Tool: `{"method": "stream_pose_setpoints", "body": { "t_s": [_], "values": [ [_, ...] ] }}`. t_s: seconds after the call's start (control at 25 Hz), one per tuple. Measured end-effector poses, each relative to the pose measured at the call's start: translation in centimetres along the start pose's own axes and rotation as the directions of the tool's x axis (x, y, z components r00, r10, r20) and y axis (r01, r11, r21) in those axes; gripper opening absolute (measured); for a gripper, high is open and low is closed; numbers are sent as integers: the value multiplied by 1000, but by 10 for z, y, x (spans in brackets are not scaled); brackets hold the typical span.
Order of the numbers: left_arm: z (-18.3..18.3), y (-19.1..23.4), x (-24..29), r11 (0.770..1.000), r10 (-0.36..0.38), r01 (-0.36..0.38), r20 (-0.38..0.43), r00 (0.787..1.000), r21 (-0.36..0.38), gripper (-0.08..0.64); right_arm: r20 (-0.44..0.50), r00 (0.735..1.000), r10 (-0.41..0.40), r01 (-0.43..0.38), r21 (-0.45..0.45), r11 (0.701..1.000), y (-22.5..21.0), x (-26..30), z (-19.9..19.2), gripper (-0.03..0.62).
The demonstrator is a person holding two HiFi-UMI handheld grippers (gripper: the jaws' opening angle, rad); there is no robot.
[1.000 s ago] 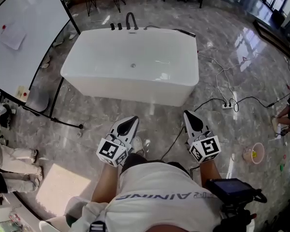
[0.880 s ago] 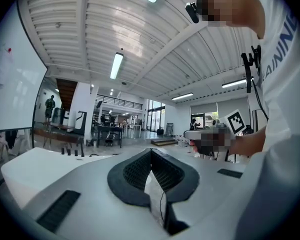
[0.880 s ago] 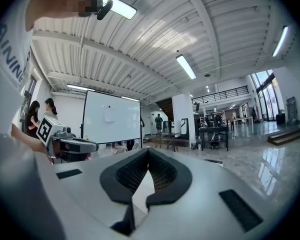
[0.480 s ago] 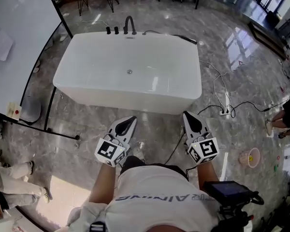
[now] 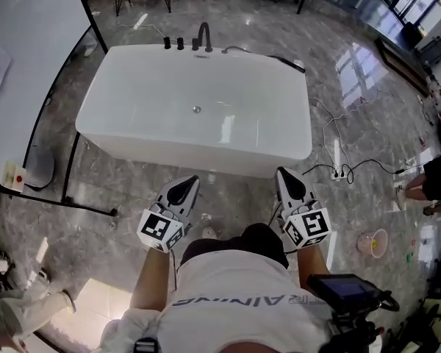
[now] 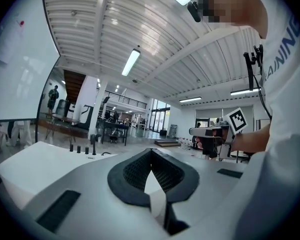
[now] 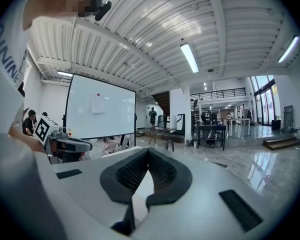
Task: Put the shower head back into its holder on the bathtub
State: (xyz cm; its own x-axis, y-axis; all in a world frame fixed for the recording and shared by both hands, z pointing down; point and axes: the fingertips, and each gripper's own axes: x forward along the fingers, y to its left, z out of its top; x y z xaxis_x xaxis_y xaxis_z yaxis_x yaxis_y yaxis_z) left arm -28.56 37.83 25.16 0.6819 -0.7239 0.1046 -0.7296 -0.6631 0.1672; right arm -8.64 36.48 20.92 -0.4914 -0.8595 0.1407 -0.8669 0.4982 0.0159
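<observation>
Lying along the white bathtub rim — slim dark shower head; left claw, right claw closed, empty.

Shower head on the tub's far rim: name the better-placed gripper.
Right, probably. The shower head lies at the far right corner of the bathtub, in line with the right gripper; the left gripper would cross over. Both are shut, empty.

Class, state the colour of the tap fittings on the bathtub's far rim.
The tap fittings are black. They show best in the head view.
</observation>
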Motion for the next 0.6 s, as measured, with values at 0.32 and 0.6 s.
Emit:
{"method": "stream_pose_setpoints", "body": {
  "t_s": [0.32, 0.6],
  "values": [
    [10, 26, 26, 1000, 3, -3, -4, 1000, 2, 15, 29, 999, -15, 15, 7, 1000, -19, 41, 11, 6],
    [24, 43, 91, 1000, 0, 1, -15, 1000, 27, 15, 49, 998, -28, 26, 30, 999, -79, 76, 10, 6]
  ]
}}
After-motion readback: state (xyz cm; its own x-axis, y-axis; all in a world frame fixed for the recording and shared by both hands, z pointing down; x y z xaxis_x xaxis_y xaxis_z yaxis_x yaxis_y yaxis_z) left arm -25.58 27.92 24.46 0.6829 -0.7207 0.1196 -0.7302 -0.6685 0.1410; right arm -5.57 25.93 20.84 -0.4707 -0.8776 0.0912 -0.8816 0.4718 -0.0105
